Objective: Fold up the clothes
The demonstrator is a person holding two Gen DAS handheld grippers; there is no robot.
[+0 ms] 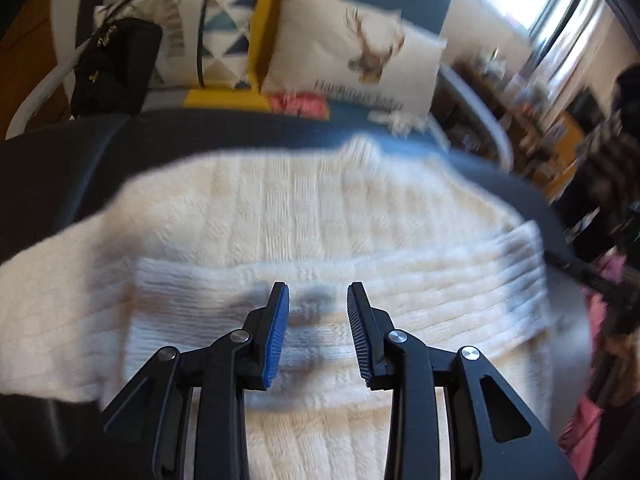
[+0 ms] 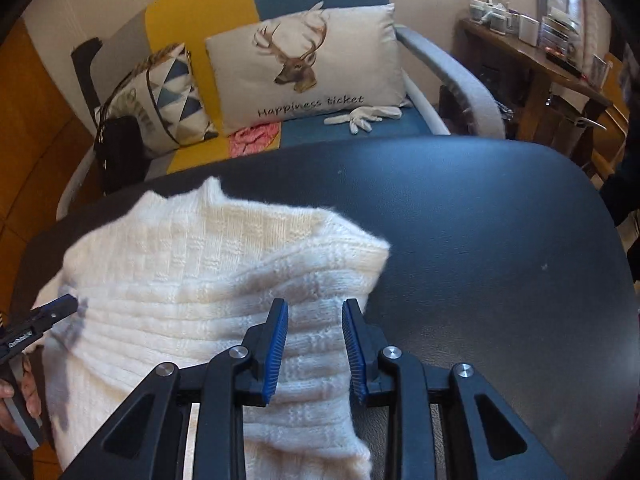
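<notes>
A cream cable-knit sweater [image 1: 320,208] lies on the dark table [image 1: 60,160], with a folded band of it across the near part. My left gripper [image 1: 318,288] hangs just above that band, jaws apart, nothing between the blue pads. In the right wrist view the sweater [image 2: 200,264] covers the left half of the table [image 2: 480,220]. My right gripper [image 2: 315,304] stands open over the sweater's right edge, holding nothing. The left gripper [image 2: 44,316] shows at that view's left edge above the sweater's left side, with a hand below it.
Behind the table is a yellow and blue sofa with a deer cushion [image 2: 308,68], a triangle-patterned cushion [image 2: 168,92], a black bag [image 2: 120,148], a pink cloth [image 2: 254,138] and a white glove [image 2: 362,118]. A cluttered wooden shelf [image 2: 532,52] stands at the right.
</notes>
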